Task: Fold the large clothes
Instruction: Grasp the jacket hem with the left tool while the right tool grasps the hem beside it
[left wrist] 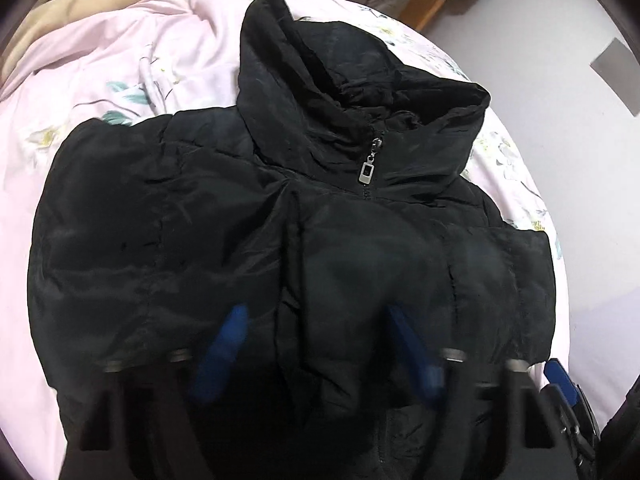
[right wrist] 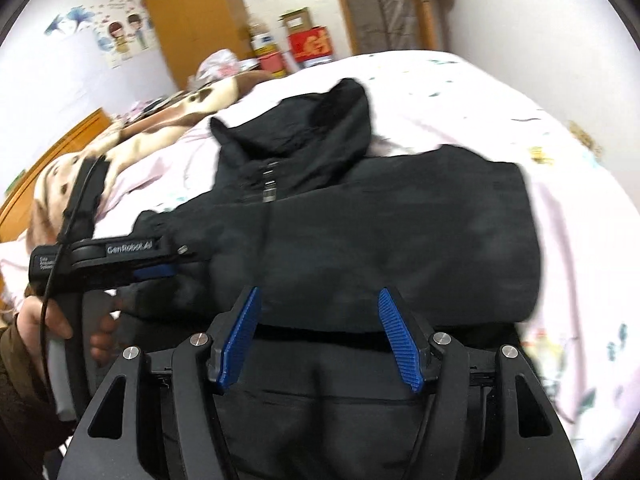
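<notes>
Jacket: black jacket [left wrist: 280,220] lies zipped on the pink bed [left wrist: 120,80].
Left tongs [left wrist: 316,316]: spread wide above it, blurred.
Right tongs [right wrist: 318,300]: also apart, empty.
Right view only: hand [right wrist: 40,320] gripping the left tool.

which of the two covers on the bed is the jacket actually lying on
The pale pink floral sheet, which shows all round the black jacket. The brown-and-cream spotted blanket lies bunched apart, beyond the hood.
</notes>
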Tool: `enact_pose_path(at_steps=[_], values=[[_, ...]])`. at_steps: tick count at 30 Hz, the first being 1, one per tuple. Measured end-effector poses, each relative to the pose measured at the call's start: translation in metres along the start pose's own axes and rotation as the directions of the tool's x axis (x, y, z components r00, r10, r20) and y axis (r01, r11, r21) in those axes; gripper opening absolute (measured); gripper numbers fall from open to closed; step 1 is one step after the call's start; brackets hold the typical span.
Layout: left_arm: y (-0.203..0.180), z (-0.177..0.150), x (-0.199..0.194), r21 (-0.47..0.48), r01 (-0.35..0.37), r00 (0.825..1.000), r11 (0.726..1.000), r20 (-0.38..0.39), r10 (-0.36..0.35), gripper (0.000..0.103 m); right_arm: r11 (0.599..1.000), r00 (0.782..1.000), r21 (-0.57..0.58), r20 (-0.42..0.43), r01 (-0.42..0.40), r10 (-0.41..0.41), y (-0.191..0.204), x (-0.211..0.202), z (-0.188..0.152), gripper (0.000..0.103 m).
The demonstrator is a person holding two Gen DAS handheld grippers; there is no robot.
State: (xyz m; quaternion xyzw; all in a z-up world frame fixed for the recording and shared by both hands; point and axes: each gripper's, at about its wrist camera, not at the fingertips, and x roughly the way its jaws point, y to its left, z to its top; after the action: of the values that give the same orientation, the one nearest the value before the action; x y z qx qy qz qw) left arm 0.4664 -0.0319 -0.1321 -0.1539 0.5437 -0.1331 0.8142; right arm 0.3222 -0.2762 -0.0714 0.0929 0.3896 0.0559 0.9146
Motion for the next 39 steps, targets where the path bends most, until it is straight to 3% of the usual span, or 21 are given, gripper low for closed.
enact_pose_path(at_steps=[2, 4, 7, 14, 18, 20, 22, 26, 28, 31, 36, 39], values=[[-0.004, -0.002, -0.002, 0.004, 0.002, 1.000, 1.000, -0.003, -0.002, 0.039, 0.999, 1.000, 0.027, 0.004, 0.019, -0.019, -0.013, -0.005, 0.002, 0.062], [-0.011, -0.004, -0.009, 0.030, -0.037, 0.999, 0.999, 0.022, 0.036, 0.012, 0.998, 0.999, 0.053, 0.017, 0.032, -0.033, -0.024, -0.012, 0.004, 0.062], [-0.012, -0.003, -0.029, 0.015, 0.000, 0.997, 1.000, 0.079, -0.001, 0.007, 0.995, 0.998, 0.084, 0.036, 0.045, -0.049, -0.036, -0.022, 0.006, 0.062], [-0.006, 0.007, -0.085, -0.018, 0.047, 0.973, 0.999, 0.226, -0.041, 0.006, 0.989, 0.994, 0.125, 0.069, 0.078, -0.087, -0.050, -0.036, 0.011, 0.062], [0.002, 0.007, -0.112, 0.015, -0.023, 0.946, 1.000, 0.324, 0.017, 0.006, 0.989, 0.993, 0.127, 0.082, 0.079, -0.090, -0.050, -0.038, 0.015, 0.062], [0.012, 0.002, -0.110, 0.003, -0.043, 0.946, 0.999, 0.321, 0.040, 0.007, 0.991, 0.993, 0.109, 0.079, 0.082, -0.091, -0.048, -0.032, 0.018, 0.062], [0.026, -0.002, -0.098, -0.029, -0.051, 0.960, 0.998, 0.276, 0.057, 0.007, 0.991, 0.992, 0.091, 0.067, 0.096, -0.102, -0.046, -0.024, 0.021, 0.062], [0.048, -0.016, -0.078, -0.084, -0.130, 0.958, 0.988, 0.245, 0.147, 0.007, 0.992, 0.993, 0.076, 0.046, 0.101, -0.105, -0.044, -0.009, 0.026, 0.062], [0.060, -0.020, -0.064, -0.100, -0.133, 0.964, 0.986, 0.218, 0.152, 0.007, 0.990, 0.991, 0.063, 0.048, 0.124, -0.127, -0.043, -0.001, 0.029, 0.062], [0.062, -0.020, -0.050, -0.072, -0.183, 0.957, 0.980, 0.216, 0.194, 0.013, 0.989, 0.989, 0.027, 0.014, 0.145, -0.145, -0.045, 0.021, 0.034, 0.062], [0.062, -0.017, -0.027, -0.057, -0.234, 0.955, 0.970, 0.173, 0.241, 0.016, 0.980, 0.978, -0.002, -0.072, 0.197, -0.196, -0.057, 0.063, 0.040, 0.062], [0.062, -0.018, -0.018, -0.039, -0.251, 0.952, 0.967, 0.172, 0.254, 0.017, 0.980, 0.977, 0.002, -0.081, 0.198, -0.197, -0.062, 0.071, 0.039, 0.065]])
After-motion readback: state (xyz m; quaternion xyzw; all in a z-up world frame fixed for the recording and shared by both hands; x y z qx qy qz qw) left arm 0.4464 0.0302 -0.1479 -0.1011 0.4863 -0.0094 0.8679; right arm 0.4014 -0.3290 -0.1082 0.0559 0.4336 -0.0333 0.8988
